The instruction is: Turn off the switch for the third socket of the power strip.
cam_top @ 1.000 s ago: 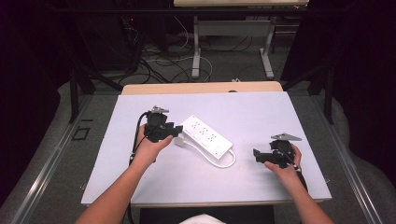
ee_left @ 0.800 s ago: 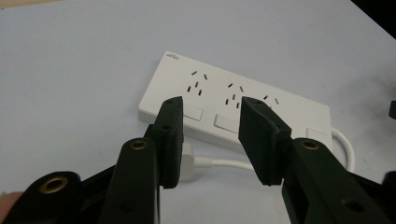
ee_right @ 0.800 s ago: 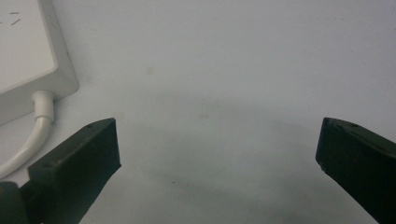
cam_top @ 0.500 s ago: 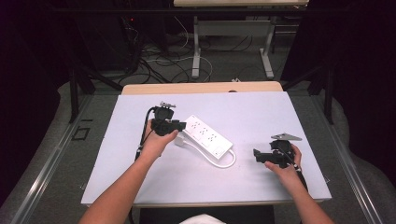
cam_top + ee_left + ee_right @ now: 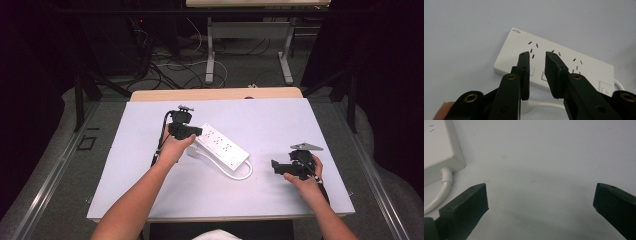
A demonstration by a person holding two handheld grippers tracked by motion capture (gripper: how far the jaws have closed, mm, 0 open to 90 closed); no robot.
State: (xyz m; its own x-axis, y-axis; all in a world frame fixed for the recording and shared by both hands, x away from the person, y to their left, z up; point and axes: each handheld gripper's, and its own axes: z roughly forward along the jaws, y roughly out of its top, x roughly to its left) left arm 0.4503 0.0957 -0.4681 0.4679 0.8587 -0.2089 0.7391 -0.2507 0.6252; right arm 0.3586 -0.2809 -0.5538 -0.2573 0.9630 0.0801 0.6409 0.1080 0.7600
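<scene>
A white power strip (image 5: 221, 146) lies slantwise mid-table, its white cable (image 5: 243, 173) looping round its near right end. My left gripper (image 5: 198, 131) hovers at the strip's left end. In the left gripper view its jaws (image 5: 537, 57) stand a narrow gap apart, nothing between them, over the strip's (image 5: 586, 72) socket slots, with the cable (image 5: 544, 104) just below. My right gripper (image 5: 275, 166) rests near the table's right front, apart from the strip. The right gripper view has the gripper (image 5: 540, 195) wide open over bare table, with the strip's corner (image 5: 436, 152) and cable (image 5: 439, 195) at left.
The white table top (image 5: 300, 125) has a wooden strip (image 5: 215, 94) along its far edge. Beyond it lie floor cables (image 5: 175, 65) and another table's legs (image 5: 210, 50). Dark space flanks both sides.
My left gripper has moved forward and rightward, from beside the strip's left end to over it. The right gripper and the strip have stayed put.
</scene>
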